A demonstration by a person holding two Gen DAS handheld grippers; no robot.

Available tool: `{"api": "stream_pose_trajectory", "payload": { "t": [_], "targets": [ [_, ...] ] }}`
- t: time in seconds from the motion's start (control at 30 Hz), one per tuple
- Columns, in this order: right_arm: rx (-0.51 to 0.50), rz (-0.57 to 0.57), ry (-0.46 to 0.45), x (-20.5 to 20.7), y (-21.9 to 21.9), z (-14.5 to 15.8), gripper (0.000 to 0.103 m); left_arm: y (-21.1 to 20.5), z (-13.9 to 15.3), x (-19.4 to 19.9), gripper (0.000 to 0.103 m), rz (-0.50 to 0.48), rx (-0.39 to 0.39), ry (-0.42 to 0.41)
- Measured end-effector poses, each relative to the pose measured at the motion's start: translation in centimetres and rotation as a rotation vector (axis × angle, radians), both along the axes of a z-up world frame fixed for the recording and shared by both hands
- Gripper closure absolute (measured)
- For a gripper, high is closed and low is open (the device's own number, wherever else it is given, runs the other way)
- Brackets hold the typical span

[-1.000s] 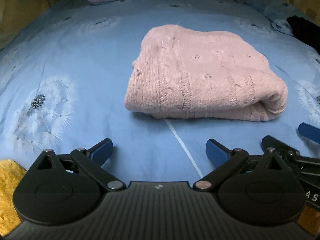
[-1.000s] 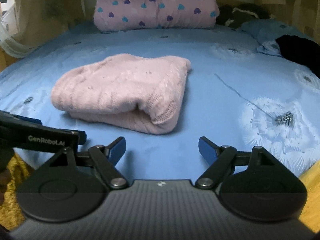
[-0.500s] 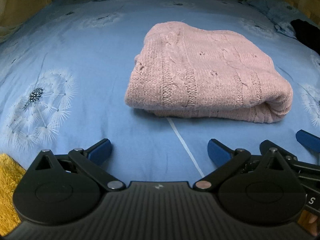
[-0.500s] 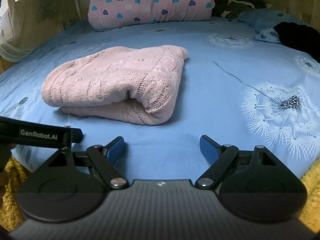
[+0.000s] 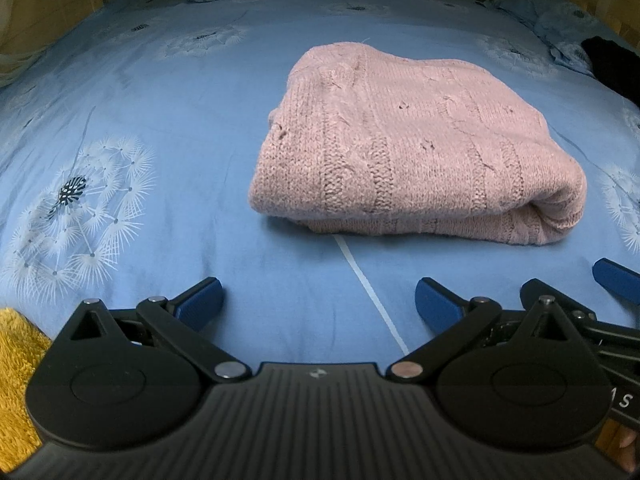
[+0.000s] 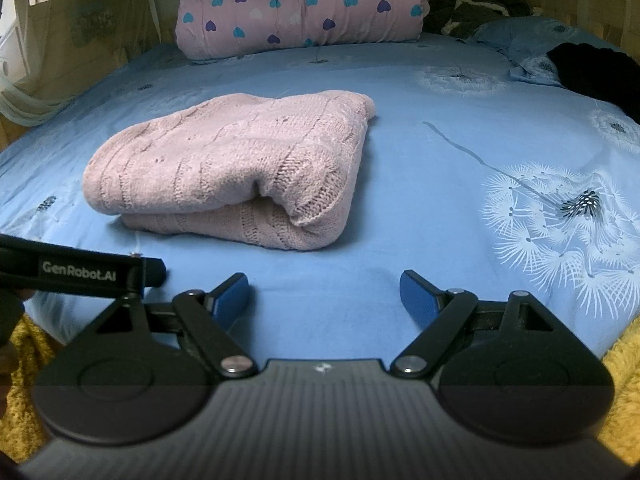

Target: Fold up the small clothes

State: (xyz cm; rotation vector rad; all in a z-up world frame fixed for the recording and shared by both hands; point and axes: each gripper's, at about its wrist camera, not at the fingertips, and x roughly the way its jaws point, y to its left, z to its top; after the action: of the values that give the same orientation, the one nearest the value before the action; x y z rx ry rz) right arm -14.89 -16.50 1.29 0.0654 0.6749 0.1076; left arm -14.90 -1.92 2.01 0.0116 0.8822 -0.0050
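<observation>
- A pink knitted sweater [image 5: 404, 152] lies folded on the bed, near the middle of the blue sheet [image 5: 168, 92]; its layers are stacked, with the rounded fold facing the near edge (the cable pattern shows on top).
- From the right wrist view the sweater [image 6: 224, 168] sits ahead and to the left, with one thick rolled corner nearest the camera.
- The left tool [image 5: 319, 300] hangs low over the sheet just short of the sweater, its blue fingertips spread wide and holding nothing.
- The right tool [image 6: 324, 294] is likewise spread wide and empty, apart from the sweater, over bare sheet.
- The two tools are close beside each other: the right one's blue tip shows at the left view's right edge, and the left one's black body crosses the right view's left side.
- White dandelion prints [image 6: 560, 216] mark the sheet.
- A pink heart-patterned pillow [image 6: 300, 4] lies at the bed's far end.
- Dark clothing [image 6: 592, 68] sits at the far right; a yellow fuzzy cover [image 5: 16, 360] borders the near edge.
</observation>
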Motion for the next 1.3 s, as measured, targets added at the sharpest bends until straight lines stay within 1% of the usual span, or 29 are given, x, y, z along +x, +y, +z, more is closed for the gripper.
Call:
{"api": "stream_pose_trajectory", "payload": {
  "t": [1.3],
  "targets": [
    [0.0, 0.0, -0.001, -0.01, -0.05, -0.1, 0.019, -0.08, -0.15, -0.13, 0.0, -0.004, 0.012, -0.011]
  ]
}}
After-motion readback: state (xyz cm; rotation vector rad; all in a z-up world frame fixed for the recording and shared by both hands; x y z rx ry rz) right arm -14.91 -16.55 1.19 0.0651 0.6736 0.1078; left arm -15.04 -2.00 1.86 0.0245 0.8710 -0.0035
